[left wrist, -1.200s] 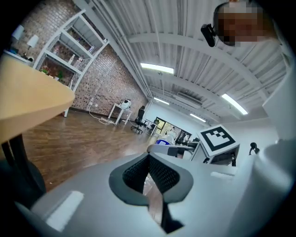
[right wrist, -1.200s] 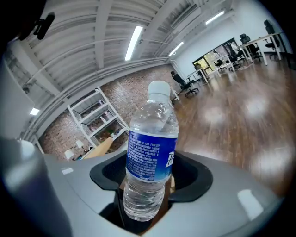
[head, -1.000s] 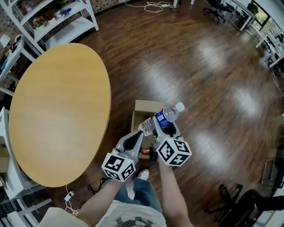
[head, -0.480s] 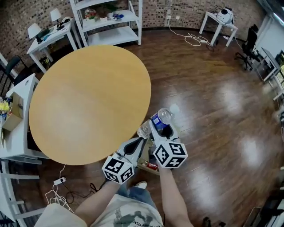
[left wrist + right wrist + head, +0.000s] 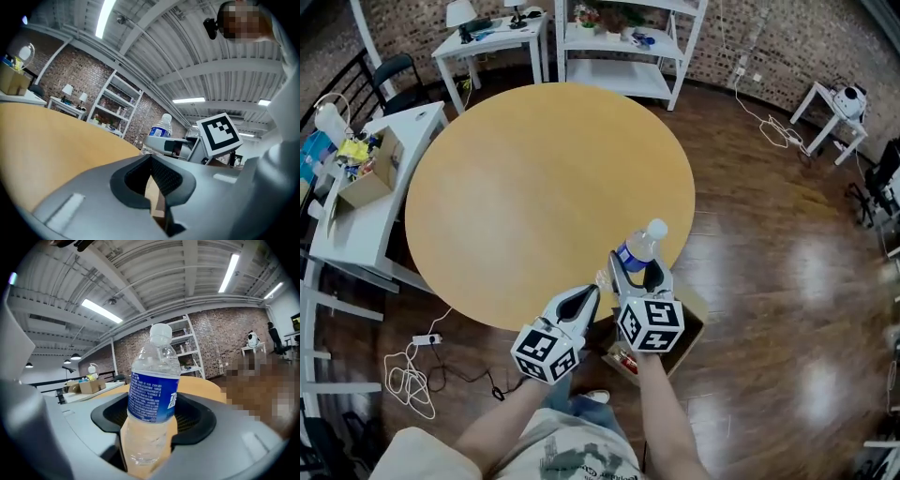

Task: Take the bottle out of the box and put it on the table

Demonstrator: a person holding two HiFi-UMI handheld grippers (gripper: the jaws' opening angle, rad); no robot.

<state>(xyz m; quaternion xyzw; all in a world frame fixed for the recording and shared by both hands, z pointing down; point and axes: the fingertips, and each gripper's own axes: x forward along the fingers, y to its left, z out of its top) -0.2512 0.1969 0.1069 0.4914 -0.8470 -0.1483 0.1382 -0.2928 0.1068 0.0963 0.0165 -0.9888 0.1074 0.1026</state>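
A clear water bottle (image 5: 639, 248) with a blue label and white cap stands upright between my right gripper's (image 5: 630, 269) jaws, which are shut on its lower body. In the right gripper view the bottle (image 5: 152, 399) fills the gap of the right gripper (image 5: 152, 430). It hangs just over the near edge of the round wooden table (image 5: 534, 187). My left gripper (image 5: 585, 300) sits close on the left, shut and empty, and its own view shows the bottle (image 5: 161, 127) off to its right. The cardboard box (image 5: 692, 326) lies on the floor below my hands.
White shelves (image 5: 619, 47) stand beyond the table. A white desk (image 5: 356, 225) with a small cardboard box (image 5: 370, 178) is at the left. Cables (image 5: 408, 380) lie on the wooden floor, and a small white table (image 5: 834, 112) stands at the right.
Both grippers and the bottle have risen from above the box to the table's near edge. The bottle now stands more upright. The table has swung to straight ahead.
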